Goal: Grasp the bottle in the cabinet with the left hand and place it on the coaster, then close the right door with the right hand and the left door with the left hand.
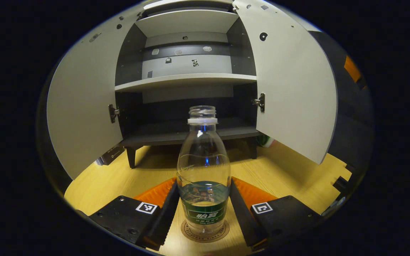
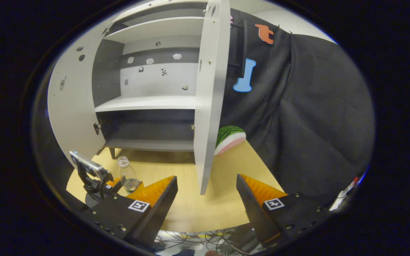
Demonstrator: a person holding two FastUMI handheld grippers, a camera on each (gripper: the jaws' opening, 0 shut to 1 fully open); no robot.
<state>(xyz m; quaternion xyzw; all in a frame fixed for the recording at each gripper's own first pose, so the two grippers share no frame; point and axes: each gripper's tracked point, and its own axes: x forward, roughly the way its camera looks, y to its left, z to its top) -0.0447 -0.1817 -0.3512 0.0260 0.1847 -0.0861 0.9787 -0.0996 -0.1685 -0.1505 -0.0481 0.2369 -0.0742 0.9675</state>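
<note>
A clear, capless plastic bottle (image 1: pixel 204 156) with a green label stands upright on a round coaster (image 1: pixel 205 233) on the wooden table. My left gripper (image 1: pixel 204 183) has a finger on each side of the bottle's lower body, both touching it. The cabinet (image 1: pixel 187 80) behind it has both doors swung open: the left door (image 1: pixel 84 106) and the right door (image 1: pixel 290 89). In the right gripper view, my right gripper (image 2: pixel 206 199) is open and holds nothing, just in front of the right door's edge (image 2: pixel 208 106). The bottle (image 2: pixel 128 176) and left gripper (image 2: pixel 98 181) are at its lower left.
A toy watermelon slice (image 2: pixel 230 138) lies on the table behind the right door, against the black cloth wall (image 2: pixel 308 117). The cabinet shelves (image 1: pixel 185 81) are bare. Cables (image 2: pixel 190 243) hang below the table's front edge. A small dark box (image 1: pixel 109 156) sits beneath the left door.
</note>
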